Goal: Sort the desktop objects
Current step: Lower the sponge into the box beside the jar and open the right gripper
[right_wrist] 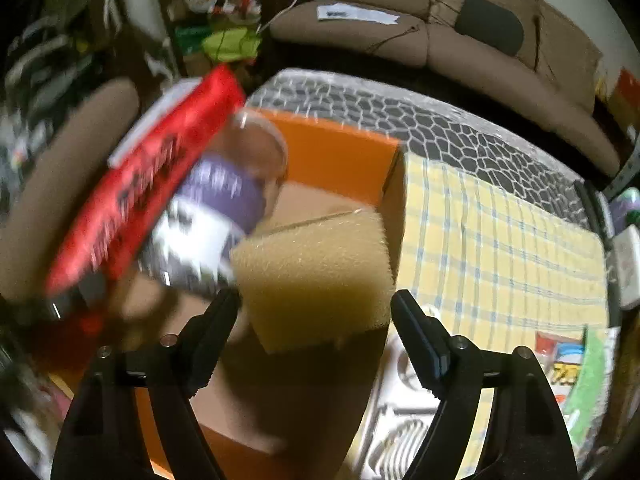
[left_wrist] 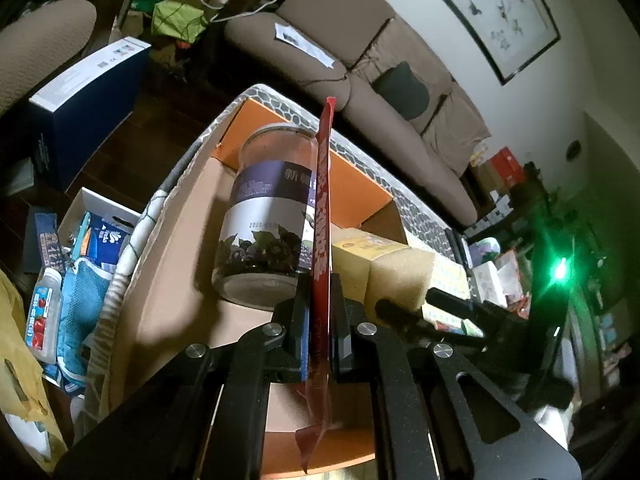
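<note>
Left hand-held gripper [left_wrist: 320, 316]: jaws drawn together, clamped on a flat red packet [left_wrist: 322, 216]. The packet stands edge-on between the pads, its far end reaching up over the box and its crumpled near end hanging below the jaws.

Right hand-held gripper [right_wrist: 316, 304]: jaws apart, nothing between the pads. The yellow sponge block [right_wrist: 316, 276] sits just beyond the fingertips, in line with the gap between them; this view is motion-blurred, so contact with the fingers cannot be told.

Just past both grippers is an open cardboard box [left_wrist: 180, 280] with orange inner walls, resting on the table [right_wrist: 460, 128], which has a grey cobble-pattern cover. In the box a clear jar [left_wrist: 268, 216] with a purple and white label lies tilted, its base toward the near side. The sponge block is at the right side of the box, beside the jar. In the right wrist view the red packet appears at the left, in front of the jar.

To the right of the box a yellow checked cloth [right_wrist: 500, 240] lies on the table.

Far side: a brown sofa [left_wrist: 400, 80] with a white paper on its seat; a framed painting [left_wrist: 488, 8] hangs on the wall above.
</note>
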Demonstrator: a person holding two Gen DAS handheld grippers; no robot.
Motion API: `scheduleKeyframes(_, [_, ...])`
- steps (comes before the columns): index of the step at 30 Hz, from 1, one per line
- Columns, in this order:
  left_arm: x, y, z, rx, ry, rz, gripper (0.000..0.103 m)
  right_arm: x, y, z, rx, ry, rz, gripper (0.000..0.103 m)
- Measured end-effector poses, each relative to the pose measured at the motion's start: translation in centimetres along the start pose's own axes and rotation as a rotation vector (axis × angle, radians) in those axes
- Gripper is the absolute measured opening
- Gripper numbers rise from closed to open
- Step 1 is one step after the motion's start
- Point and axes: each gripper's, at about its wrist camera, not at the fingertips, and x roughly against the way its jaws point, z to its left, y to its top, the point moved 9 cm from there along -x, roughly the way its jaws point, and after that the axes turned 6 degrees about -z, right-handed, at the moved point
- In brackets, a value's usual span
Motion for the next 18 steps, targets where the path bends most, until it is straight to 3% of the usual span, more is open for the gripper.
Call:
scheduleKeyframes(6, [0.1,0.0,0.4,0.019,-0.007,0.003,0.007,-0.4,-1.9,0.4,0.034,-0.048,0.033,0.081])
scheduleKeyframes(8, [0.2,0.2,0.4,0.023,-0.011,-0.002,0.007,-0.2,-1.8,0.7,0.004,-0.029,0.029,0.081])
scheduleKeyframes(11, [0.3,0.3,0.5,0.028,-0.015,-0.002,0.007,-0.9,-1.7,1.4,-0.051,0.032,0.059,0.069])
scheduleKeyframes(18, [0.6,0.5,0.8,0.049,-0.03,0.006,0.007,-3.4,-3.0,3.0,-0.068,0.073,0.137,0.068])
